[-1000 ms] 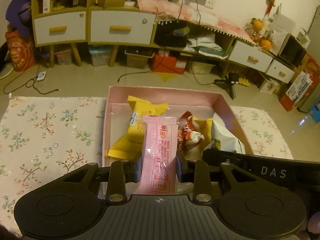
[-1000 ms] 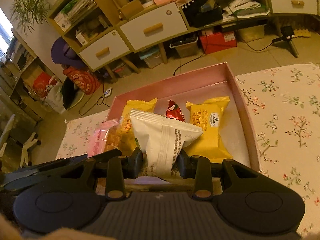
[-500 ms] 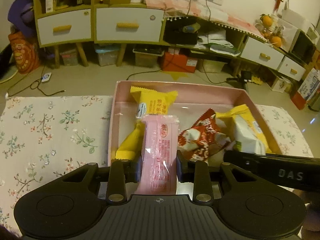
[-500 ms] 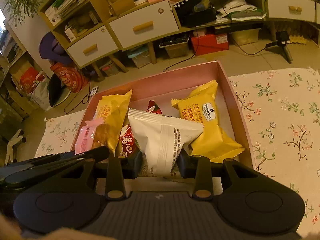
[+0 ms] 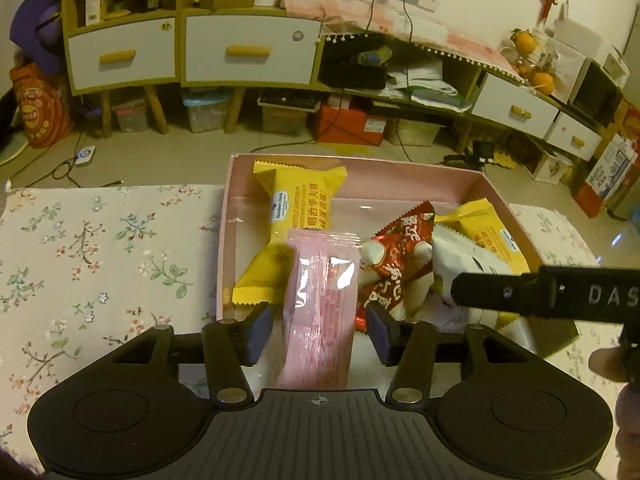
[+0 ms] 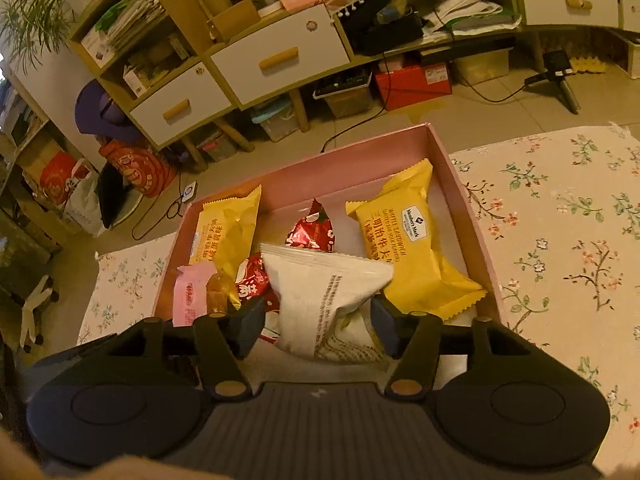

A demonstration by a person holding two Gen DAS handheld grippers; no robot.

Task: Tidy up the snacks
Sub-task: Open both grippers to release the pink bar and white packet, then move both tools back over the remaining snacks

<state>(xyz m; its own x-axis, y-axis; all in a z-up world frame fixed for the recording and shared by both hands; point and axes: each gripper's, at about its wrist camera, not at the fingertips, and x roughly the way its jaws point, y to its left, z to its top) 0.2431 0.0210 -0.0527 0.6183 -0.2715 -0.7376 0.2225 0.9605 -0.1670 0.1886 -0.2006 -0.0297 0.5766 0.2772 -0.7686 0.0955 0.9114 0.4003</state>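
Left tool (image 5: pixel 318 326) jaws just opened, pads clear of pink wrapper (image 5: pixel 320 304) lying between them in pink box (image 5: pixel 226 216); right tool (image 6: pixel 318 326) also just opened, white packet (image 6: pixel 324 300) loose between; right view alone shows whole right yellow pack (image 6: pixel 408 240), glossy, crimped ends

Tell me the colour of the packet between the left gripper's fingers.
Pink, with a translucent glossy wrapper: the pink packet shows best in the left wrist view.

Each wrist camera looks steeply down past its own fingers, close above the pink box (image 5: pixel 416 176); both views share its snack-filled inside.
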